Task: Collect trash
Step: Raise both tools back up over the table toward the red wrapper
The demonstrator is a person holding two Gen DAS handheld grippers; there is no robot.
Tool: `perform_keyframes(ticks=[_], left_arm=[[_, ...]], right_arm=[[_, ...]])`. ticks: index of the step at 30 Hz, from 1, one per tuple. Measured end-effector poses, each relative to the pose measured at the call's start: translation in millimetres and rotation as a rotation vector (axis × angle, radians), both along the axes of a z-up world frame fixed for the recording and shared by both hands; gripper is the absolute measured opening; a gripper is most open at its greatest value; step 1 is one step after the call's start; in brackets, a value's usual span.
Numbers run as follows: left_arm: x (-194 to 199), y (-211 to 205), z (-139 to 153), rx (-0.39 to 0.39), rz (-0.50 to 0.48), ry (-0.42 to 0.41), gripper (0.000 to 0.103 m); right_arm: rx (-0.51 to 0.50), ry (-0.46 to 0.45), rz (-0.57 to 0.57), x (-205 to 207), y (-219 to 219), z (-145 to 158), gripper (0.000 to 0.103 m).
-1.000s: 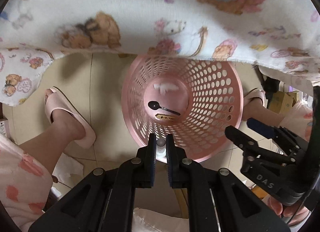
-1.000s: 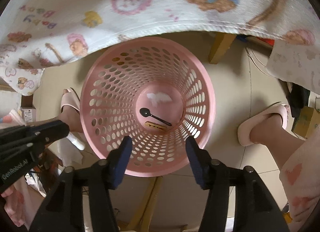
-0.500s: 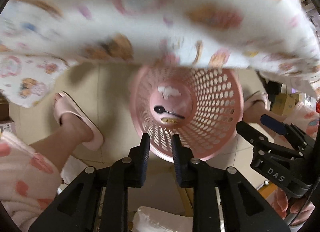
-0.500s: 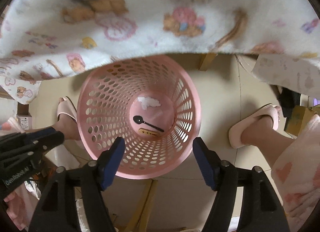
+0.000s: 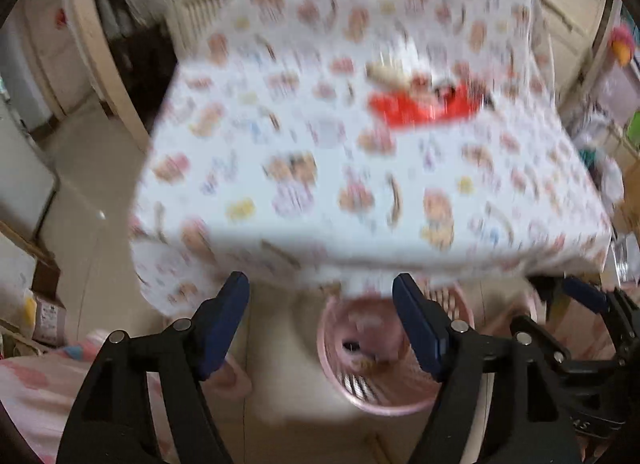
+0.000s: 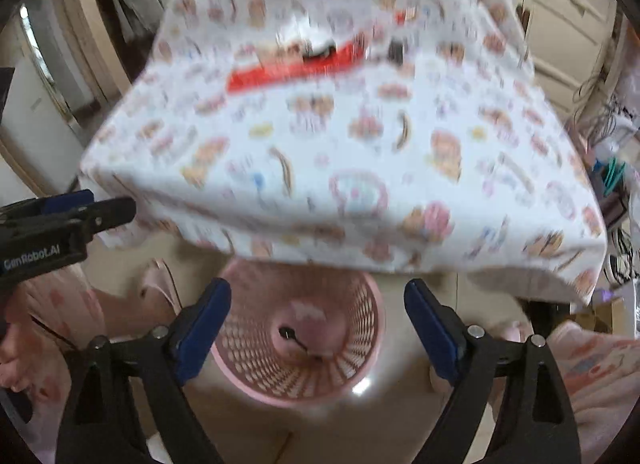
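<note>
Left claw (image 5: 320, 296): held wide apart with nothing between its blue-padded fingers (image 5: 224, 316); it is seen hovering above the floor, in front of the table edge. In the right wrist view it is seen at the left border (image 6: 68, 220).

Table (image 5: 360, 184): covered by a white cloth printed with bears and pink motifs, which hangs over the near edge; both views are blurred.

Red wrapper (image 5: 424, 104): lies on the cloth toward the far side of the table, with smaller pale and dark scraps just beside it; what these scraps are cannot be told through the blur. In the right wrist view it is seen as a red strip (image 6: 296, 68).

Pink basket (image 5: 400, 396): a perforated bin standing on the floor below the near table edge, its far rim hidden under the hanging cloth. In the right wrist view it is seen between the two fingers (image 6: 360, 344).

Basket contents: a black spoon (image 6: 292, 336) lies on the bottom, with a pale scrap beyond it.

Right claw (image 6: 318, 324): spread fully, gripping nothing, its blue pads (image 6: 432, 328) framing the basket from above. In the left wrist view it is seen at the right border (image 5: 584, 304).

Floor (image 6: 400, 416): beige tile, with a slippered foot just left of the basket.
</note>
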State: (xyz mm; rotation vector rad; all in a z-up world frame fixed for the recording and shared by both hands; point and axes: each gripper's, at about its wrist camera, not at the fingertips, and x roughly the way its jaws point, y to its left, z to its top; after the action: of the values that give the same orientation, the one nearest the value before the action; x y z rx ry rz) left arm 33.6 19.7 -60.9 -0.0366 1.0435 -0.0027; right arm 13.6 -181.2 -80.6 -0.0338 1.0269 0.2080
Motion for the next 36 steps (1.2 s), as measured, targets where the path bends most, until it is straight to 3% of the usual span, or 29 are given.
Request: perform_keyframes(ticks=[5,7,10,18,24,27,31,36], left_arm=[[-3.3,6.6,21.1,-0.009,0.030,-0.116,0.091],[-3.1,4.0,26.6,0.040,0.036,-0.148,0.100],[-6.8,-0.3,33.1,0.113,0.014,-0.196,0.101],[11.3,0.1,59.5,0.031,-0.020,-0.217,0.102],[55.1,-2.6,82.1,0.038,-0.052,-0.224,0.102],[74.6,-6.1,90.8,0.043,-0.073,-0.265,0.102],[99.7,-12.6,86.1,0.045,-0.097,-0.290,0.102],[120.7,-12.7,50.6,-0.006,-0.062,-0.215,0.102]], right_arm=[[0.024,-0.102,-0.019,-2.0,-6.5,19.5,0.095],[0.023,-0.138,-0.018,-3.6,-6.4,26.1,0.096],[0.023,-0.186,-0.014,-5.9,-4.3,37.9,0.097],[0.026,-0.289,0.026,8.1,-8.3,81.2,0.097],[-0.016,-0.384,0.062,49.3,-15.1,120.1,0.101],[-0.036,-0.409,0.072,77.2,-18.5,130.5,0.101],[-0.013,-0.432,0.071,100.6,-23.2,129.7,0.102],[0.010,-0.387,0.032,125.5,-33.5,98.7,0.102]])
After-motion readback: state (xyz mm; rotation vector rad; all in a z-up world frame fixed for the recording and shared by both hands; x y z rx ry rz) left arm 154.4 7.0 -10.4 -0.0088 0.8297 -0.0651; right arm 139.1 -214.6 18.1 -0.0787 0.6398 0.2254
